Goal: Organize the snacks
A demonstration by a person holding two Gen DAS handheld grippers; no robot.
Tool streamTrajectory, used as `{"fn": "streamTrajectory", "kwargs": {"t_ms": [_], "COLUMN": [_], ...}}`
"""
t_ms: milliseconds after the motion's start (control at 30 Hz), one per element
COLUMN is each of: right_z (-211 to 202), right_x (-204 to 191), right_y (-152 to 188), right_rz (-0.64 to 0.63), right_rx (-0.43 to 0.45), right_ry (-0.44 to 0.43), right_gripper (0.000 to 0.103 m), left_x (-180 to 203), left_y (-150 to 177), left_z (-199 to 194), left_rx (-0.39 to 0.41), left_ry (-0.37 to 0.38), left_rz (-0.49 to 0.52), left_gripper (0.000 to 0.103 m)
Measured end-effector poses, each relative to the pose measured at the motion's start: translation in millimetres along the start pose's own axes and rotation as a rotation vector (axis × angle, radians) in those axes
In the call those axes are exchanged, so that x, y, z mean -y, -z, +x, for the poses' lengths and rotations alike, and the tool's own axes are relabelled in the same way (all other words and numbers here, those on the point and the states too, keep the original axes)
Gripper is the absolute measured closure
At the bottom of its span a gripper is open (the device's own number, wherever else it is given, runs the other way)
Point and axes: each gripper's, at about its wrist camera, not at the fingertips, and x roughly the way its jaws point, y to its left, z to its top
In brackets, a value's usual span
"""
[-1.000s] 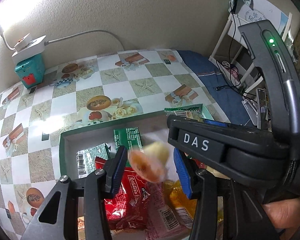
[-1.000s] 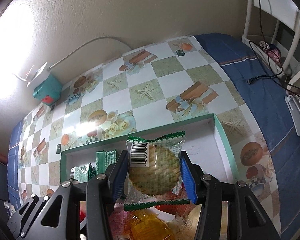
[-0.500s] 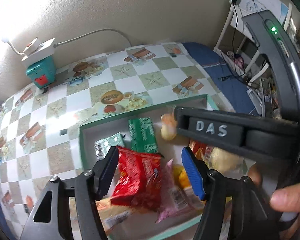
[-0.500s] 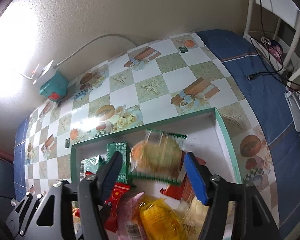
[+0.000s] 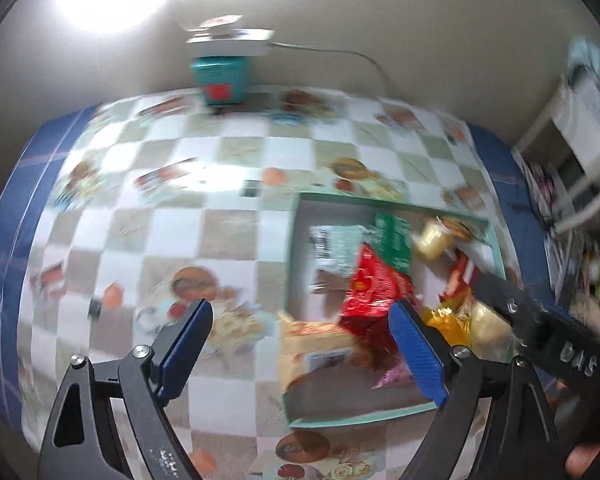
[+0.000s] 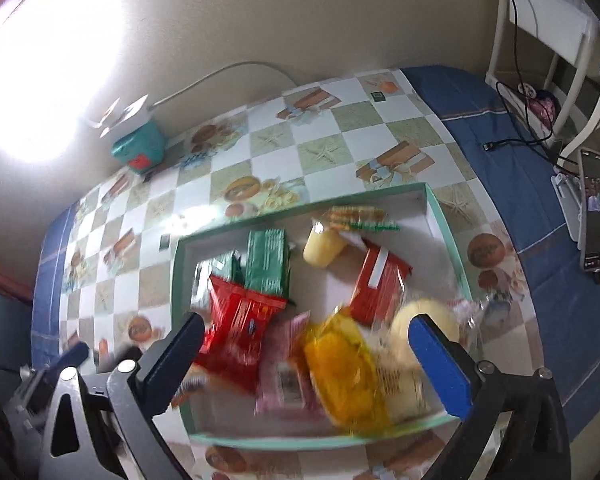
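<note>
- Two hand-held grippers are in my hands, and both stand wide open with nothing between their blue pads.
- My left hand-held gripper [image 5: 300, 346] hangs above the counter [image 5: 148, 232], its left pad over the checkered cloth and its right pad over the near left part of the green box [image 5: 296, 248].
- My right hand-held gripper [image 6: 306, 354] hangs over the near half of that box [image 6: 446, 220], with loose packets showing between its fingers.
- All the snacks I can see lie inside the box, which sits on the checkered cloth toward the counter's right side.
- At the far end of the box lie a round cracker packet [image 6: 354, 216] with a green edge and, just beside it, a pale yellow jelly cup [image 6: 323, 247] on its side.
- Two green packets [image 6: 266, 266] lie side by side along the left wall, and a large red bag [image 6: 238, 330] overlaps their near ends.
- A red packet with a white stripe [image 6: 380, 286] lies right of the middle, near the jelly cup.
- Closest to me are a pink packet [image 6: 286, 368], a yellow packet [image 6: 342, 364] and a pale round bun in clear wrap [image 6: 420, 318], crowded together and touching; they are blurred, so I cannot read any labels.
- A teal box [image 6: 140, 150] with a white power strip on top stands at the far edge of the counter against the wall.
- A white rack [image 6: 552, 44] with cables stands off the right end, beyond the blue cloth [image 6: 520, 184].
</note>
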Motion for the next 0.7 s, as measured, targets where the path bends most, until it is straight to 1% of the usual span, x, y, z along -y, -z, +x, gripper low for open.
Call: {"fn": "streamTrajectory", "kwargs": {"t_ms": [100, 167, 200, 267, 400, 500, 600, 700], "right_z": [-13, -18, -20, -22, -26, -28, -28, -26], "right_x": [3, 6, 9, 15, 24, 28, 27, 22], "right_y": [17, 26, 33, 46, 67, 83, 99, 112], "right_rz": [0.007, 0.012, 0.024, 0.040, 0.052, 0.068, 0.056, 0.036], "right_rx": [0.017, 0.028, 0.029, 0.023, 0.025, 0.030, 0.030, 0.019], "right_ry": [-0.002, -0.001, -0.007, -0.011, 0.011, 0.004, 0.009, 0.013], "right_gripper": [0.000, 0.000, 0.000, 0.000, 0.000, 0.000, 0.000, 0.000], "left_x": [-22, -34, -42, -49, -53, -49, -52, -57], "left_y": [17, 26, 32, 37, 48, 59, 75, 90], "left_z": [-8, -8, -9, -12, -25, -32, -37, -33], "left_rx": [0.031, 0.019, 0.017, 0.029, 0.068, 0.079, 0.077, 0.046], "left_ry": [0.002, -0.030, -0.058, -0.083, -0.178, -0.240, -0.247, -0.262], "left_rz": [-0.077, -0.111, -0.131, -0.147, -0.109, -0.040, -0.027, -0.035], "left_gripper": [0.012, 0.012, 0.012, 0.012, 0.012, 0.012, 0.012, 0.012]}}
